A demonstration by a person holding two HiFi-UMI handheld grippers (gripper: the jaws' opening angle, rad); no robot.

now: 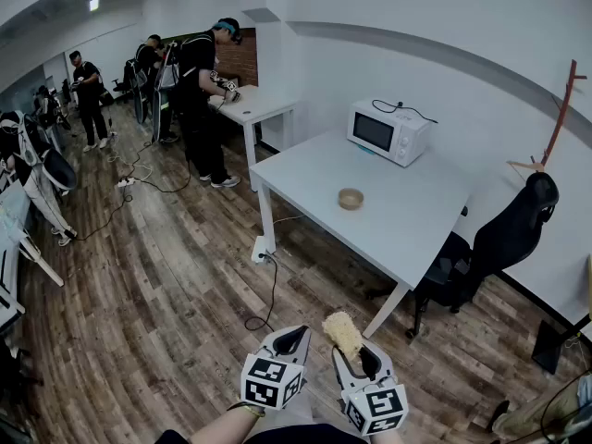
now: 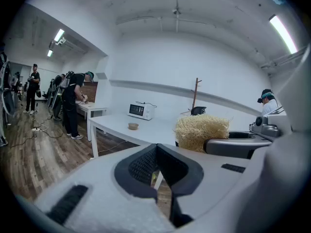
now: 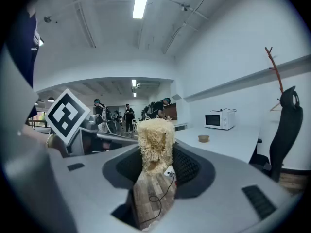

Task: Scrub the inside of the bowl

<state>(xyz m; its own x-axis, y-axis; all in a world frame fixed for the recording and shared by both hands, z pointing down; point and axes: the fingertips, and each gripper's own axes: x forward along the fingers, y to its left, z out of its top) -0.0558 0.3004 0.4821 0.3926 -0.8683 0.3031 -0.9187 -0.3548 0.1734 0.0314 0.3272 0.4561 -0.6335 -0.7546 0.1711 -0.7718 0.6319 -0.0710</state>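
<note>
A small tan bowl point(image 1: 351, 198) stands on a white table point(image 1: 407, 220), well ahead of both grippers. It also shows far off in the left gripper view point(image 2: 132, 126) and the right gripper view point(image 3: 203, 138). My right gripper point(image 1: 356, 351) is shut on a straw-coloured loofah scrubber point(image 1: 341, 332), which sticks up past the jaws point(image 3: 155, 142). My left gripper point(image 1: 289, 340) hangs beside it with its jaws shut on nothing point(image 2: 156, 154). The scrubber point(image 2: 201, 130) appears to its right. Both grippers hover over the wooden floor, short of the table.
A white microwave point(image 1: 388, 131) sits at the table's far end. A black office chair point(image 1: 499, 239) stands to the table's right, and a wooden coat rack point(image 1: 560, 118) stands behind it. A cable point(image 1: 268, 294) lies on the floor by the table leg. Several people work at back left.
</note>
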